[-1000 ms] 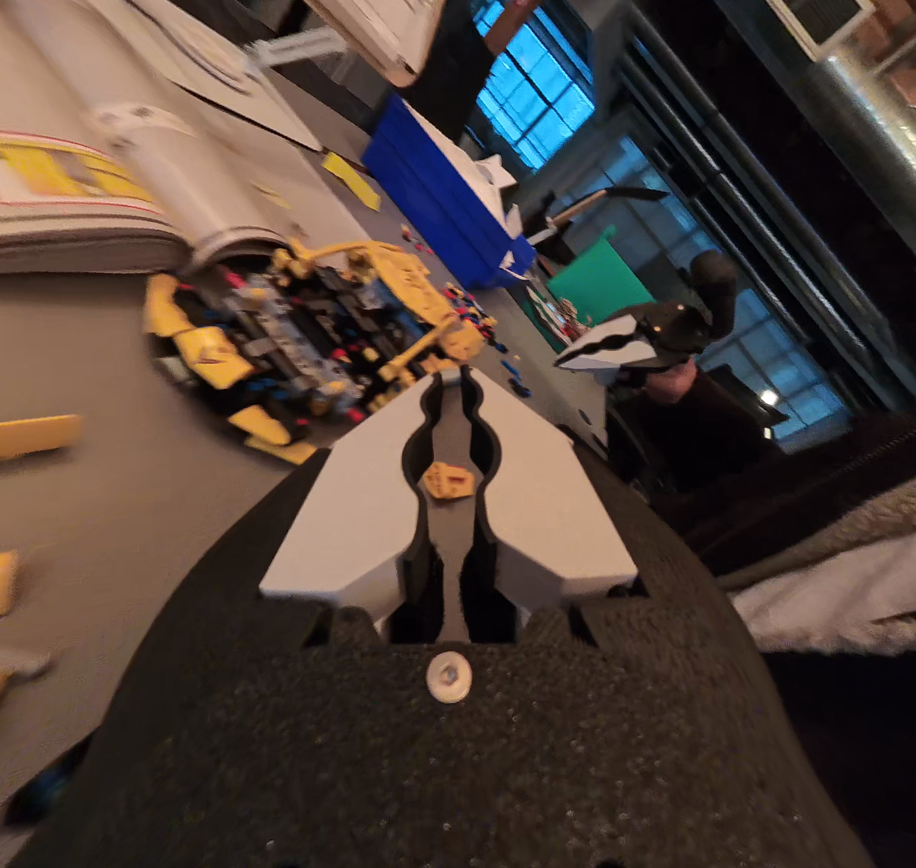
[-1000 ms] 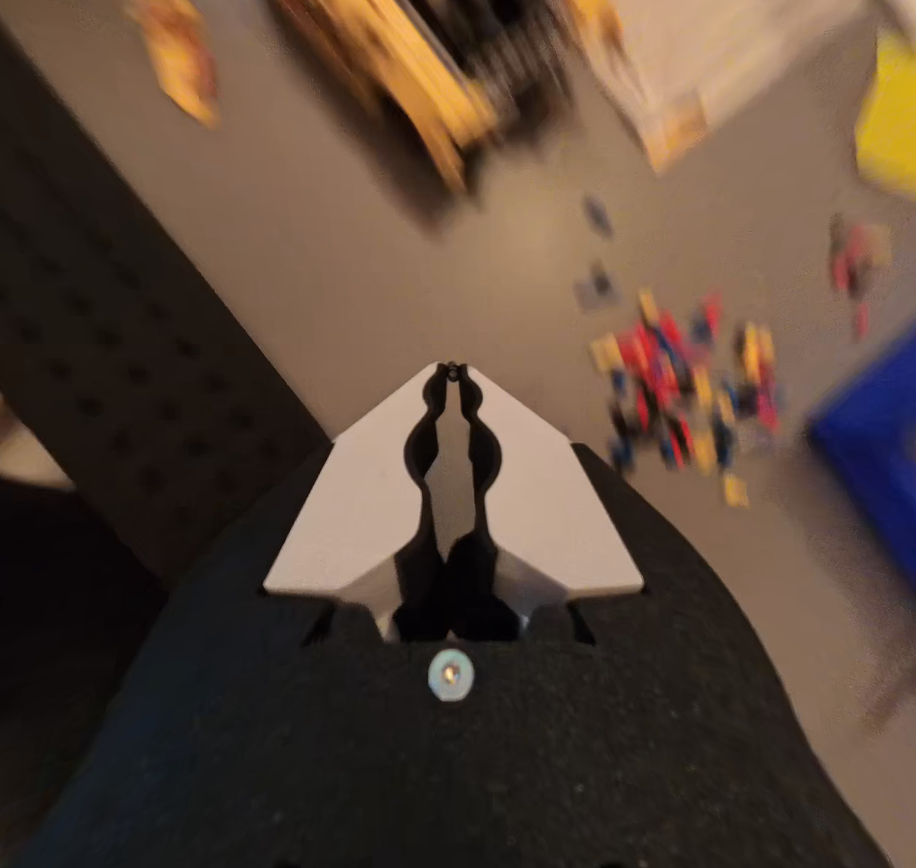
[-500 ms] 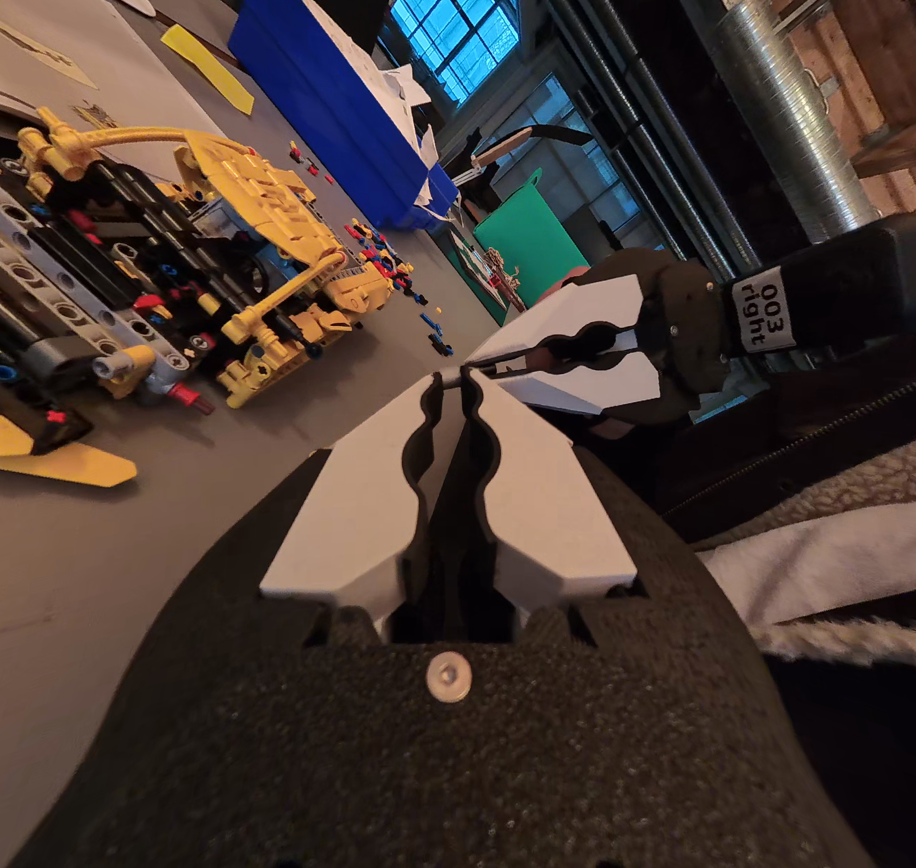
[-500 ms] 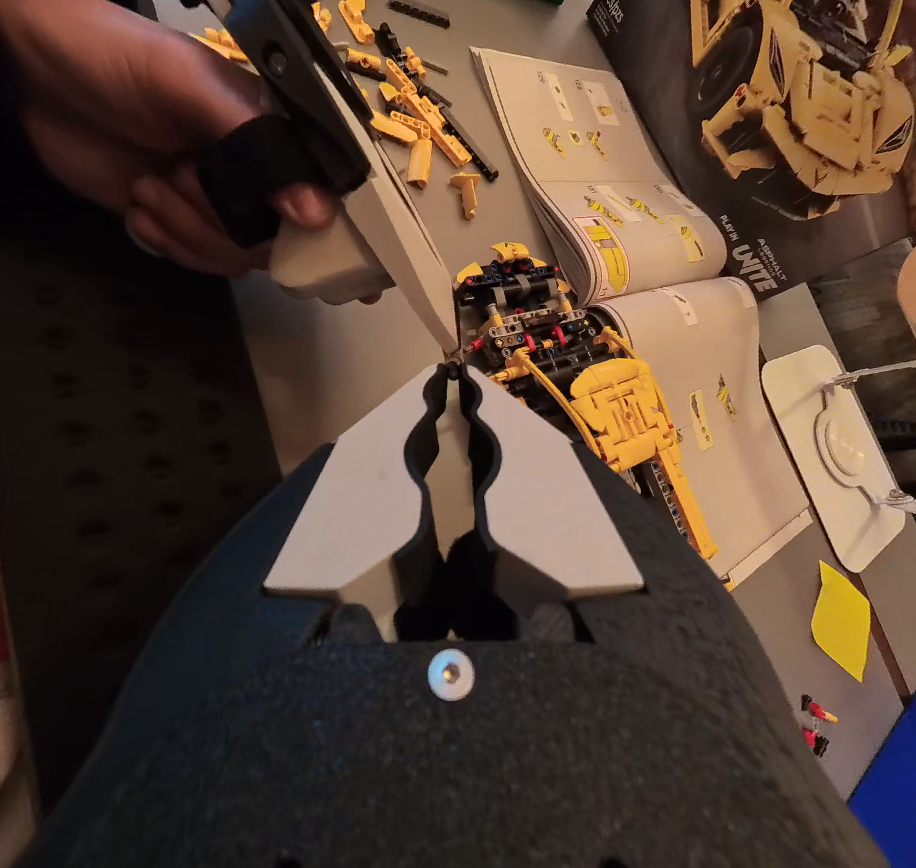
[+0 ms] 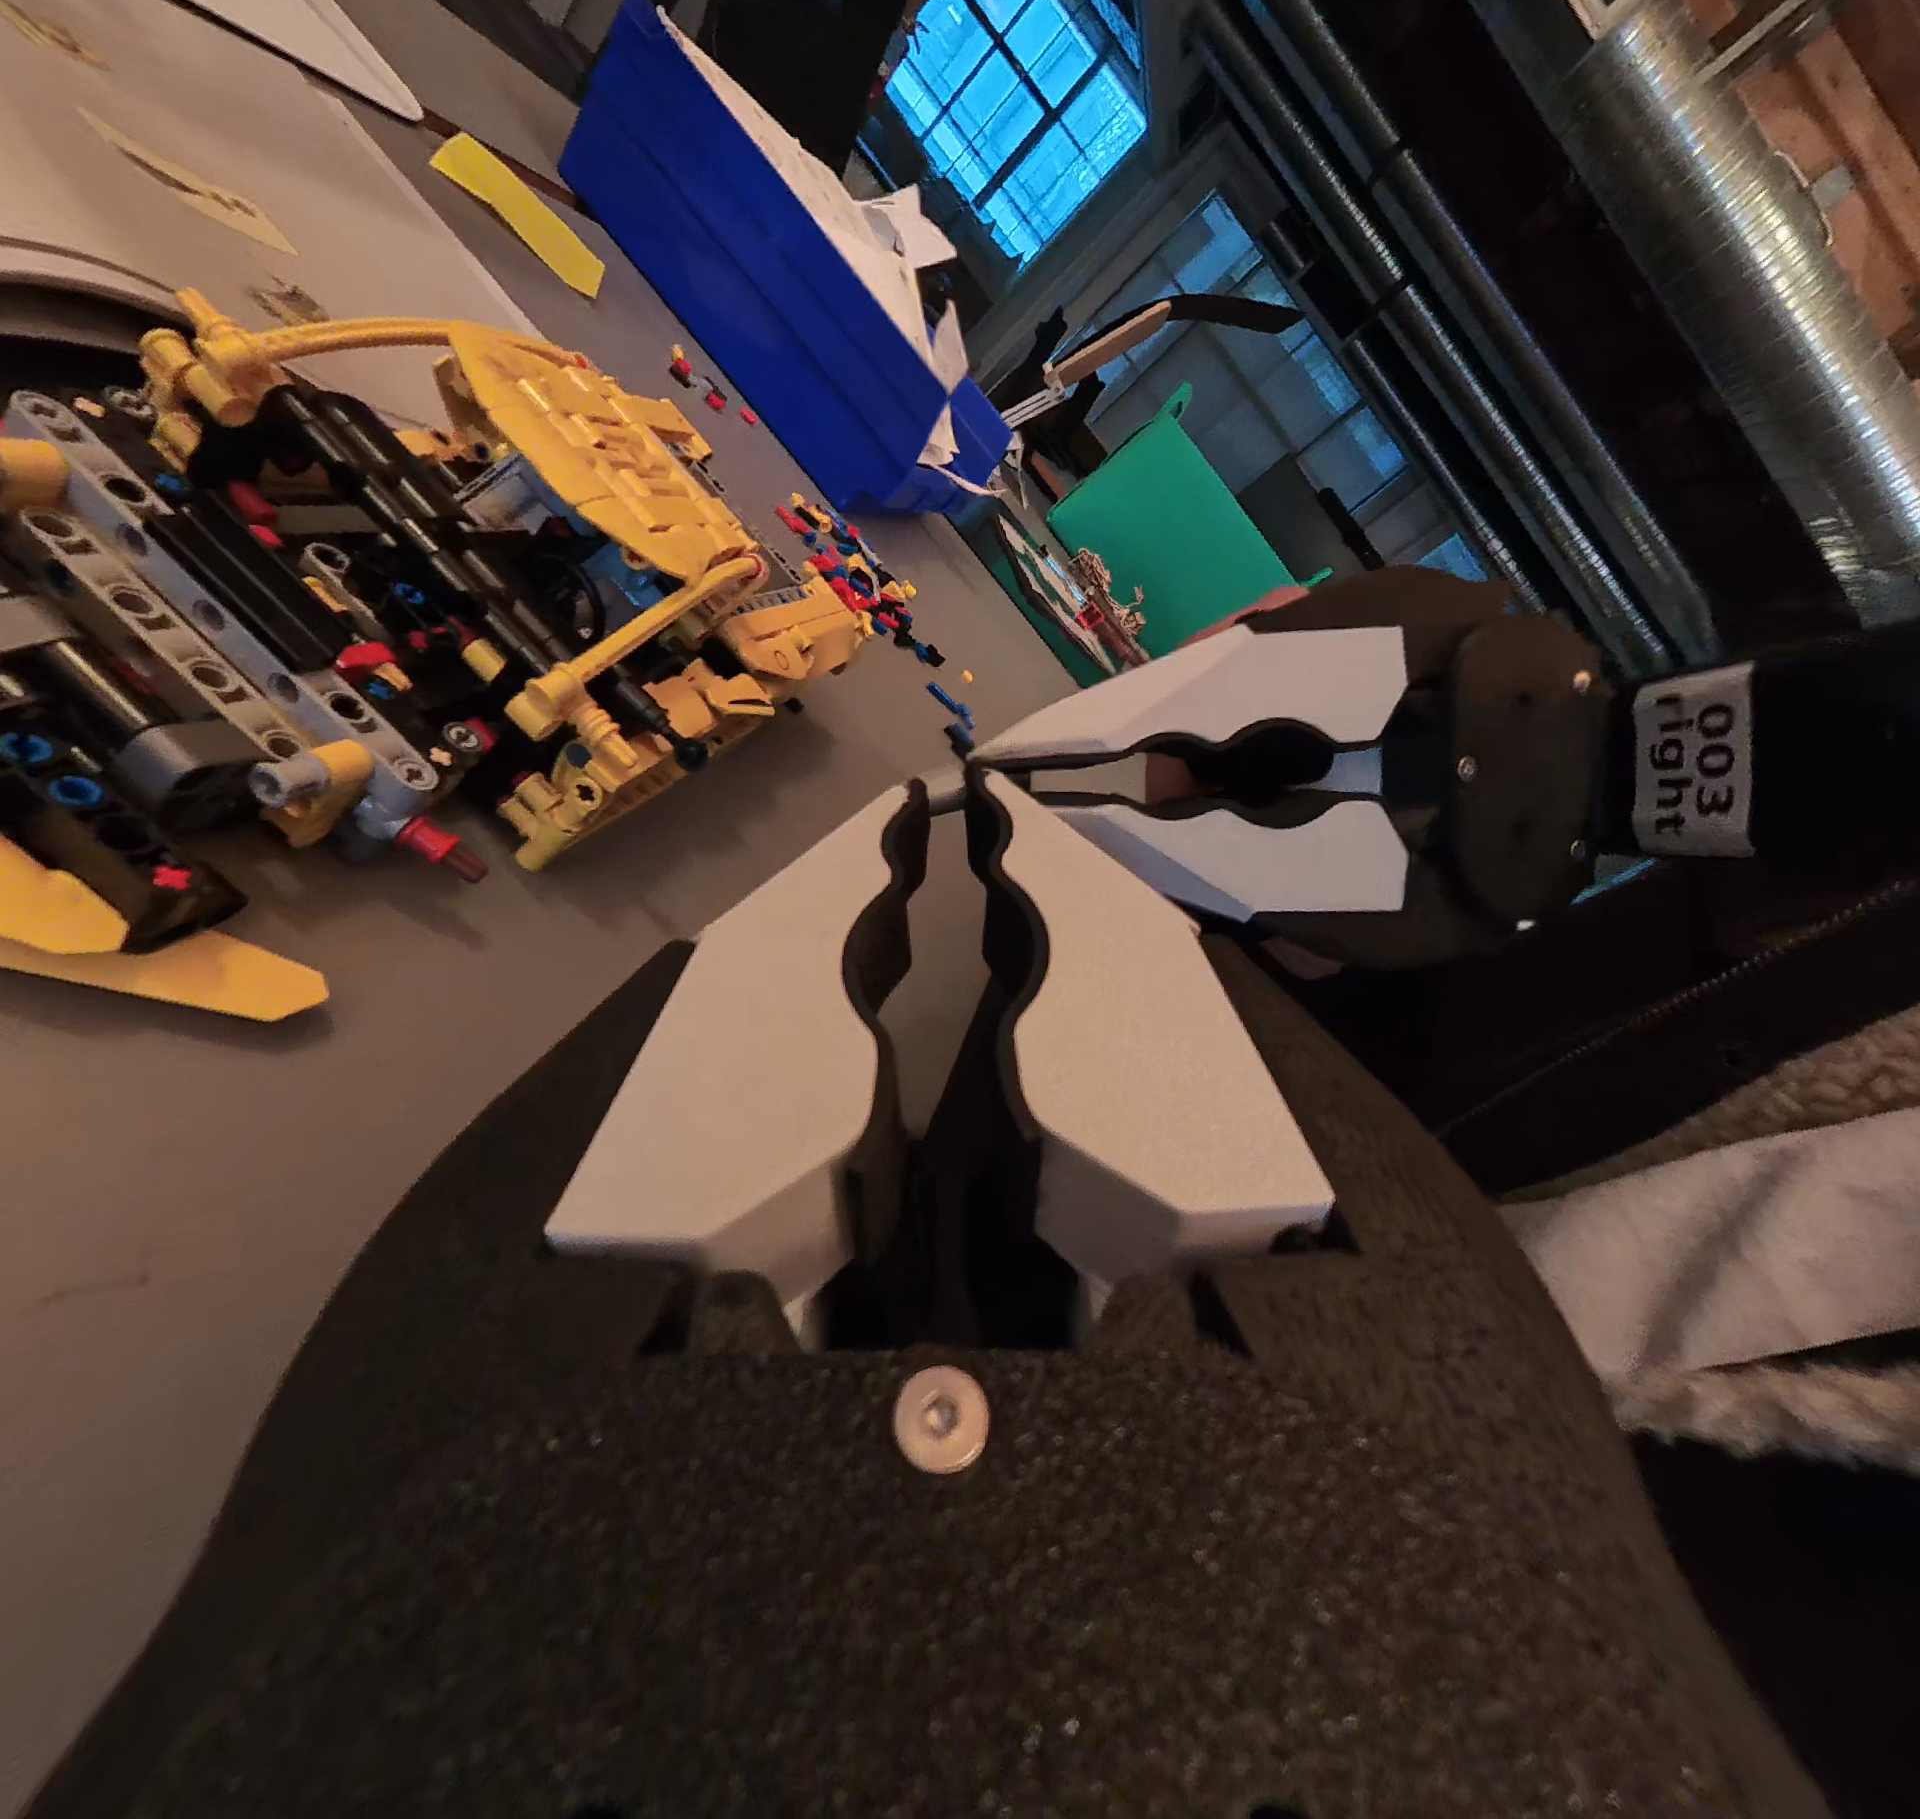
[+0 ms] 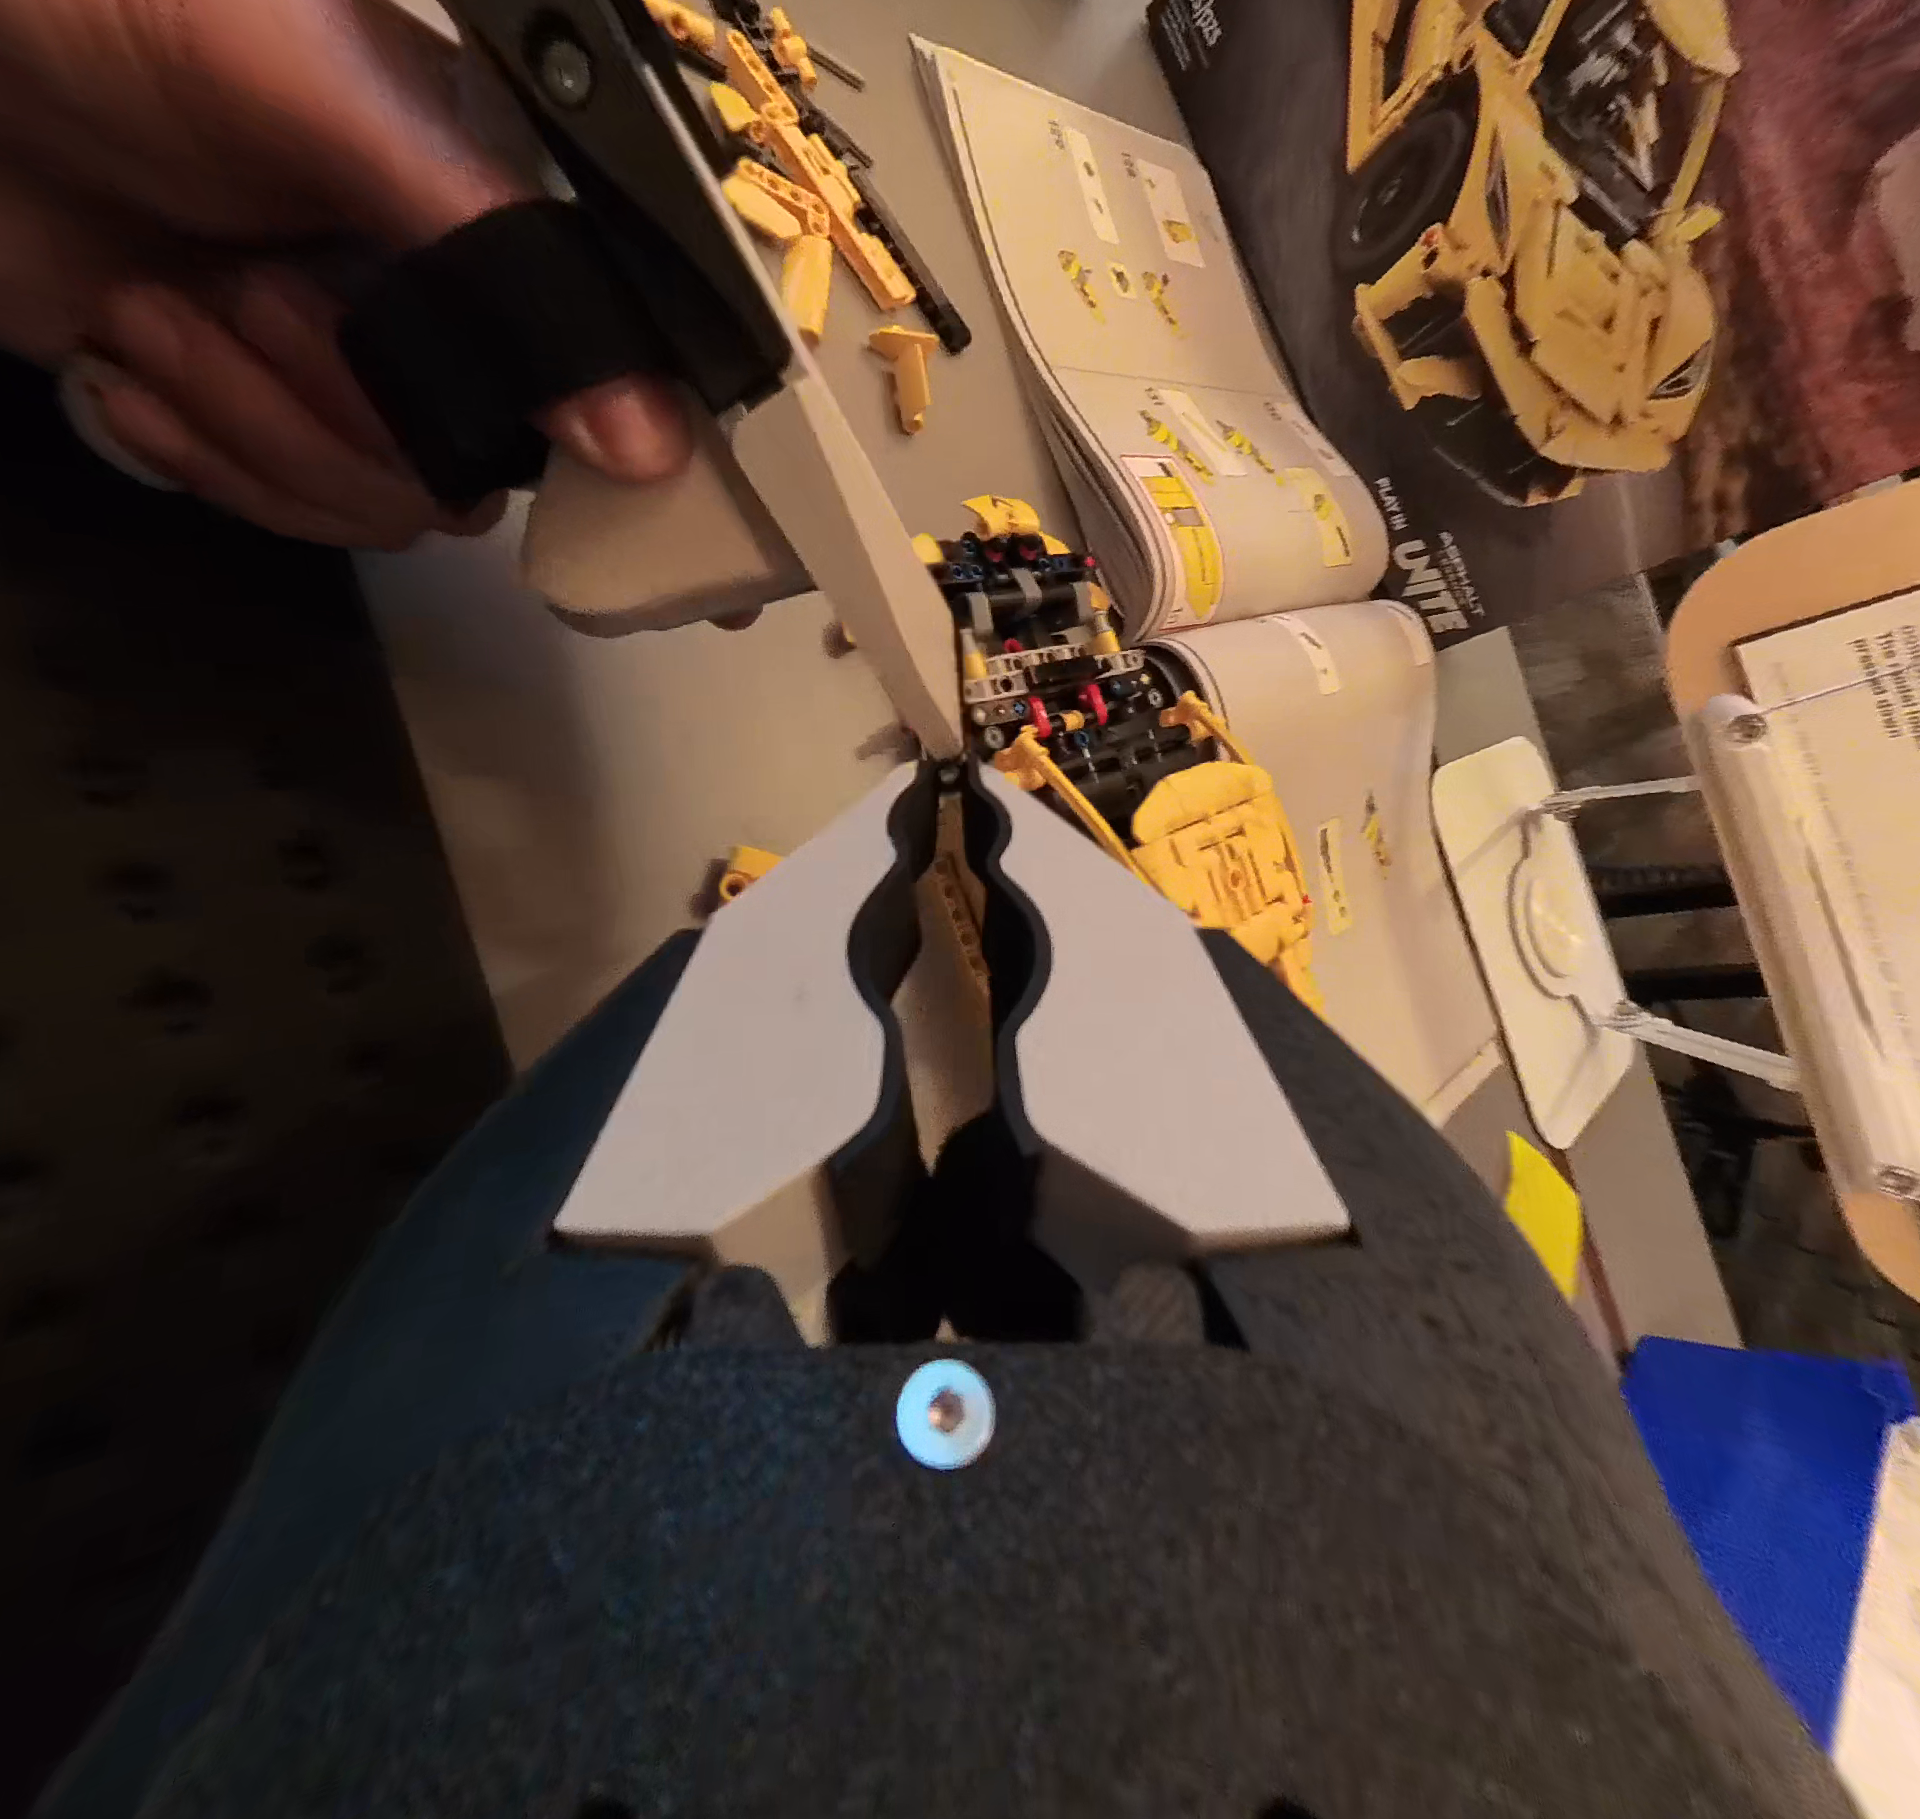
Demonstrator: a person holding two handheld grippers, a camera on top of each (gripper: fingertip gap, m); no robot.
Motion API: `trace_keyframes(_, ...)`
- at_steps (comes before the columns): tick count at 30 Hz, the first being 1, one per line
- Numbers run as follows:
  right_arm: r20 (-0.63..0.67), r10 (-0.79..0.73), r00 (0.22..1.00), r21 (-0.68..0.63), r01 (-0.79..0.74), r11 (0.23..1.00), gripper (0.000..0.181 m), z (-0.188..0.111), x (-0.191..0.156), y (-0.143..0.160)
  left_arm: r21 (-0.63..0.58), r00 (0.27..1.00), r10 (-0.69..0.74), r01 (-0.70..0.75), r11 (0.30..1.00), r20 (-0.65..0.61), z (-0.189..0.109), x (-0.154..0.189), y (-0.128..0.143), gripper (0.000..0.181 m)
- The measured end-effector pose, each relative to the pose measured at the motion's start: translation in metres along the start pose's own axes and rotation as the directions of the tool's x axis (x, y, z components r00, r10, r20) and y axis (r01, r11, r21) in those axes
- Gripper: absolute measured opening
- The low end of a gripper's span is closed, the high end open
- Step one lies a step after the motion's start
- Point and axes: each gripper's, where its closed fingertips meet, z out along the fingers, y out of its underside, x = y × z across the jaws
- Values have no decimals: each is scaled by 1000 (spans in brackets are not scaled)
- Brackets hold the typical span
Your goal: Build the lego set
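Observation:
A half-built yellow and black Lego car (image 5: 499, 564) stands on the grey table (image 5: 468, 1042); it also shows in the right wrist view (image 6: 1205, 834). My left gripper (image 5: 943, 787) hovers above the table's near edge, its jaws a narrow gap apart with nothing seen between them. My right gripper (image 6: 948, 777) is shut on a tiny dark pin (image 6: 948, 775) at its tips. The two grippers meet tip to tip: the right gripper (image 5: 971, 753) comes in from the right, and the left gripper (image 6: 940, 746), held by a hand (image 6: 260, 315), comes in from the upper left.
An open instruction booklet (image 6: 1164, 335) and the set's box (image 6: 1558, 159) lie behind the car. Loose yellow parts (image 6: 810, 211) lie at the far left, and a pile of small coloured pins (image 5: 862, 595) beyond the car. A blue bin (image 5: 748, 242) stands farther back. A yellow panel (image 5: 177, 969) lies close by.
A second ago the grippers were apart and moving fast. They have come together tip to tip beside the car. The left jaws, shut then, now stand slightly parted.

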Motion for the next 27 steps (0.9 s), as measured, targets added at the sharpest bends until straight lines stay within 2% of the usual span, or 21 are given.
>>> trace_keyframes(5, 67, 87, 994, 40, -90, 995, 4, -1, 0, -1, 4, 998, -44, 45, 999, -41, 0, 1, -1, 6)
trace_keyframes(9, 227, 316, 921, 146, -353, 924, 4, -11, 3, -11, 39, 980, -115, 123, 992, -165, -4, 13, -8, 6)
trace_keyframes(13, 151, 246, 957, 138, -267, 954, 4, -10, 3, -8, 21, 970, -153, 160, 987, -188, -2, 12, -7, 6)
trace_keyframes(18, 53, 75, 996, 69, -78, 995, 4, -8, 1, -3, 9, 984, -108, 110, 994, -142, 0, 10, -3, 6)
trace_keyframes(21, 127, 202, 971, 149, -220, 964, 4, -10, 2, -8, 25, 973, -136, 143, 989, -189, -3, 14, -6, 6)
trace_keyframes(22, 123, 206, 971, 168, -224, 960, 4, -9, 2, -9, 26, 967, -154, 162, 986, -202, -3, 13, -7, 6)
trace_keyframes(25, 149, 239, 959, 161, -263, 951, 4, -6, 2, -8, 21, 961, -184, 192, 981, -206, -4, 11, -7, 6)
trace_keyframes(27, 145, 242, 959, 108, -259, 960, 4, -4, 1, -1, 3, 972, -172, 175, 985, -160, 0, 6, -3, 6)
